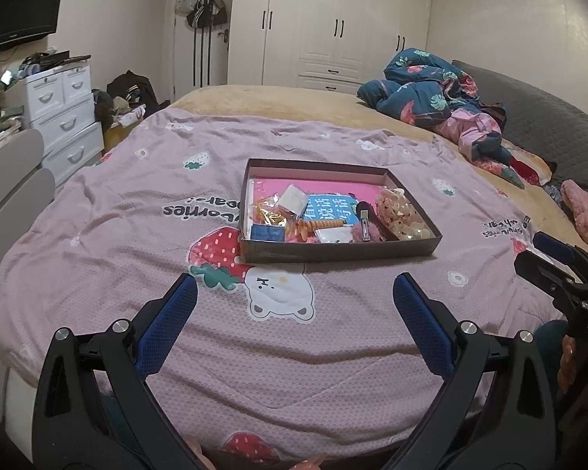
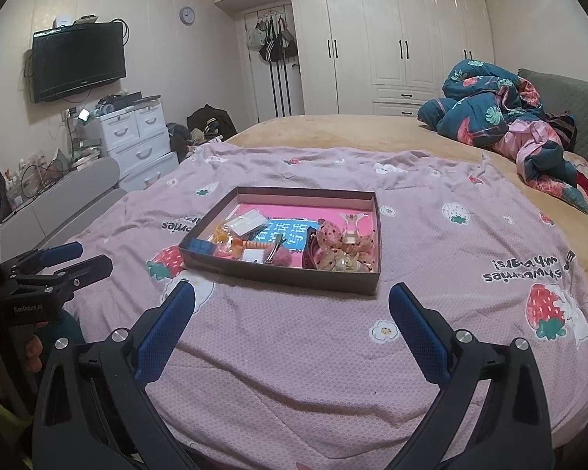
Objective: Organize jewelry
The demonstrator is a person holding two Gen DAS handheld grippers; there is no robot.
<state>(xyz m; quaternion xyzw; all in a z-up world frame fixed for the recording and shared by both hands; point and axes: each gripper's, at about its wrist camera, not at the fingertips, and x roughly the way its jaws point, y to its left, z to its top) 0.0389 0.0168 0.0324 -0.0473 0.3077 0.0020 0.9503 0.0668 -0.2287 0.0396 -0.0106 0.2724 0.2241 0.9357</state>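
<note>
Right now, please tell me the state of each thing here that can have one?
Left gripper: open, empty.
Right gripper: open, empty.
Box: lidless, holding jumbled accessories.
Wardrobe doors: closed.
Television: screen dark.
Floral quilt: crumpled.
Drawers: closed.

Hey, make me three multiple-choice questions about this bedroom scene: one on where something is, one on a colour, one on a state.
1. Where does the shallow brown cardboard tray sit?
A. on the pink strawberry-print bedspread
B. on the white drawer unit
C. on the floor

2. What colour are the pads of the left tool?
A. red
B. blue
C. green

3. How stands the right tool?
A. shut on a hair clip
B. shut, empty
C. open, empty

Answers: 1 A, the tray rests mid-bedspread; 2 B, both pads are blue mesh; 3 C, its fingers are spread wide with only bedspread between them.
</note>
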